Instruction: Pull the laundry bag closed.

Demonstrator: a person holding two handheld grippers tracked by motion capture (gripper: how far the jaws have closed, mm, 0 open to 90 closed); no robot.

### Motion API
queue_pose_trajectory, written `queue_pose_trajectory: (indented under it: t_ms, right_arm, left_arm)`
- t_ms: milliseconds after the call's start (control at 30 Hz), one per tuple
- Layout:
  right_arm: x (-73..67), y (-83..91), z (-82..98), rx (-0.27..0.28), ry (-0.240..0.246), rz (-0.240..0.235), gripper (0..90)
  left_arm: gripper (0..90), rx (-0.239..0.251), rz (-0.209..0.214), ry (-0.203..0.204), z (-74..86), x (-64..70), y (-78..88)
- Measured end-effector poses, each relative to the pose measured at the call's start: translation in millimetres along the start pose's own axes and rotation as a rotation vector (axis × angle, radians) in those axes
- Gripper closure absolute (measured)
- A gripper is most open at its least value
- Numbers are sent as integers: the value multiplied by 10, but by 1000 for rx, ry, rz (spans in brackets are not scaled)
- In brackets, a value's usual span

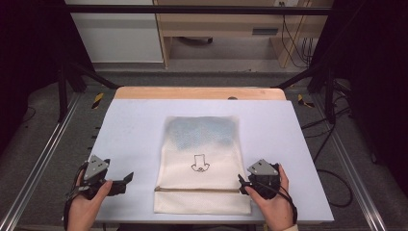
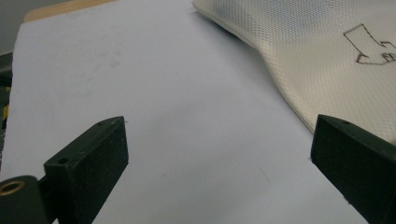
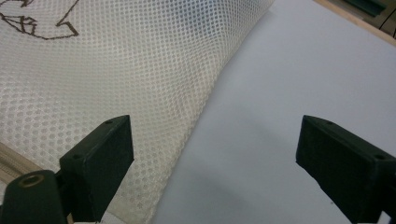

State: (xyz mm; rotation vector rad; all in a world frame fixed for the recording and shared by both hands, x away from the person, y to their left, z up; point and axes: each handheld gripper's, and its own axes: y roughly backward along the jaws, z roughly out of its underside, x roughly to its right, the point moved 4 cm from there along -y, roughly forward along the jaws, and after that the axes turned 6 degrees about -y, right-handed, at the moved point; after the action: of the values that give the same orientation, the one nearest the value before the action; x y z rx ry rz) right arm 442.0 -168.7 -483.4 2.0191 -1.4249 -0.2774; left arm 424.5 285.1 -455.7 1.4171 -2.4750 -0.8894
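A cream mesh laundry bag lies flat in the middle of the table, with a zip across its near end and a small drawn figure on it. Something bluish shows through its far half. My left gripper rests on the table to the bag's left, open, with bare table between its jaws. The bag's left edge passes just beyond its right jaw. My right gripper sits at the bag's right edge near the zip, open. In the right gripper view, the bag's mesh edge lies between its jaws, untouched.
A pale sheet covers the tabletop, with a wooden strip along the far edge. Black frame posts stand at both far corners, and cables run over the floor on the right.
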Motion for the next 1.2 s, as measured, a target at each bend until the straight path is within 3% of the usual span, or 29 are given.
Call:
queue_pose_trajectory:
  t_ms: [100,233,400,567,700,867,967,1000,1133,1200]
  right_arm:
    - [-19,9,-16,5,0,-3,106]
    - [-83,30,-50,7,25,-24,153]
    - [-213,84,-167,23,65,-82,212]
    - [-336,73,-282,11,110,-117,213]
    - [-496,128,-470,3,161,-141,223]
    - [-713,142,-740,1,196,-190,247]
    - [-848,119,-897,-19,217,-238,254]
    - [-939,92,-1002,-22,243,-260,279]
    - [-1047,56,-1143,-32,275,-283,280]
    - [-1116,30,-1215,-41,294,-320,275]
  left_arm:
    - [36,-5,17,-6,39,32,-28]
    - [40,-14,11,-30,22,22,-127]
    - [43,-39,-3,-5,49,20,-159]
    - [43,-46,-7,12,70,20,-161]
    - [46,-47,2,36,86,27,-174]
    - [44,-40,7,28,79,52,-140]
    - [42,-40,16,32,81,49,-142]
    - [42,-38,12,33,80,41,-143]
    - [40,-17,16,58,73,17,-116]
    - [40,-20,18,62,86,10,-105]
